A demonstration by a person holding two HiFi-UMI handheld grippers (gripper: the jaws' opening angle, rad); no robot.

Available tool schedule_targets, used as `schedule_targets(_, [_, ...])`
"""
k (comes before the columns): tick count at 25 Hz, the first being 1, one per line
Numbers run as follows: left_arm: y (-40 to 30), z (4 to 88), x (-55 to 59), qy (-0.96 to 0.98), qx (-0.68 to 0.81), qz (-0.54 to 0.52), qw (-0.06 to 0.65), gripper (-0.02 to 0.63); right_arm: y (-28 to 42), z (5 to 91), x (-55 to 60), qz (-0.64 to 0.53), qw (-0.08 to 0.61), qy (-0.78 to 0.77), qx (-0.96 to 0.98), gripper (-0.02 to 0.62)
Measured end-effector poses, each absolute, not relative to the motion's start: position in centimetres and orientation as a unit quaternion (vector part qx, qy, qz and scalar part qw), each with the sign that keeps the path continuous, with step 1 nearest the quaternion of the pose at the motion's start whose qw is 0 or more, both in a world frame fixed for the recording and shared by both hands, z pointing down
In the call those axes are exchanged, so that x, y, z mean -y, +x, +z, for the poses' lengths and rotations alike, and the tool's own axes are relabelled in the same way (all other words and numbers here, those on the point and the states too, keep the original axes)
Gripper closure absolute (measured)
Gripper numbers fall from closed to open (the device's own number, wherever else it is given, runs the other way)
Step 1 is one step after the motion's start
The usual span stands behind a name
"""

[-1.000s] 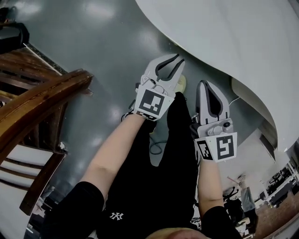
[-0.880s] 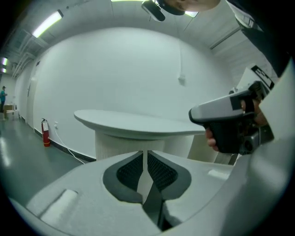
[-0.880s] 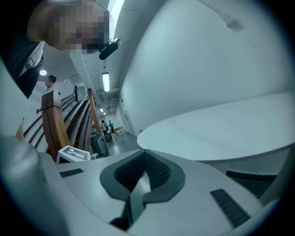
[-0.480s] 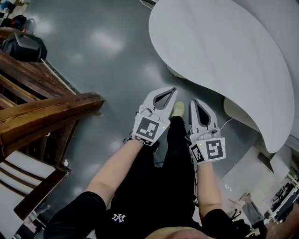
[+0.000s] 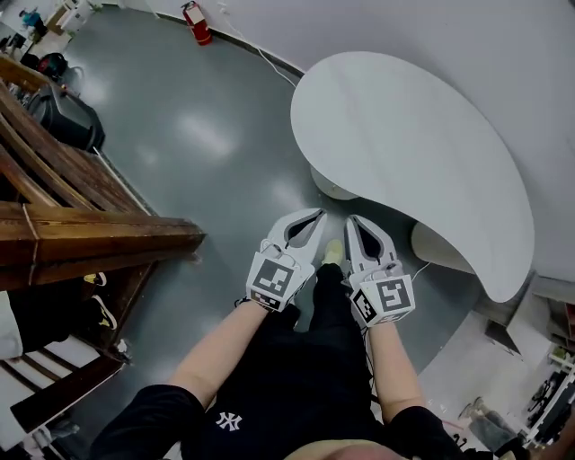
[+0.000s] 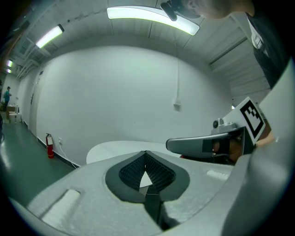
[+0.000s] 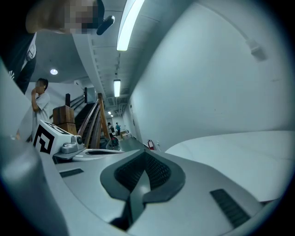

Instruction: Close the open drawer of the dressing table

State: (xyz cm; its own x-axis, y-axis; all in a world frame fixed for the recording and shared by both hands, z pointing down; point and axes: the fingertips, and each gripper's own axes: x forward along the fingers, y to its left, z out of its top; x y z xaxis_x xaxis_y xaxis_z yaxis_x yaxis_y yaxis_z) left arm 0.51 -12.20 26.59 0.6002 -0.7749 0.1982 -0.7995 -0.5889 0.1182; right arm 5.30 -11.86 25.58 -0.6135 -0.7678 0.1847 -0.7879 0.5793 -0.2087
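The dressing table has a white kidney-shaped top, ahead of me and to the right against the white wall. No drawer shows in any view. Both grippers hang side by side in the air near its front edge, over the grey floor and touching nothing. My left gripper is shut and empty, its dark pads meeting at the tips. My right gripper is shut and empty too. Each gripper view shows the table top beyond the jaws.
A dark wooden railing stands at the left, with a black bag behind it. A red fire extinguisher stands by the far wall. A person stands far off in the right gripper view.
The left jaws, open a second ago, have closed on nothing. Both grippers have risen and drawn closer together, and more of the table top has come into sight.
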Motion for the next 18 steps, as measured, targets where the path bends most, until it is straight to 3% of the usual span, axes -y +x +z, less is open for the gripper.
schedule_targets(18, [0.1, 14.3, 8.1, 0.894, 0.44, 0.029, 0.08, 0.595, 4.0, 13.2, 8.9, 0.081, 0.022, 0.428, 0.9, 0.58])
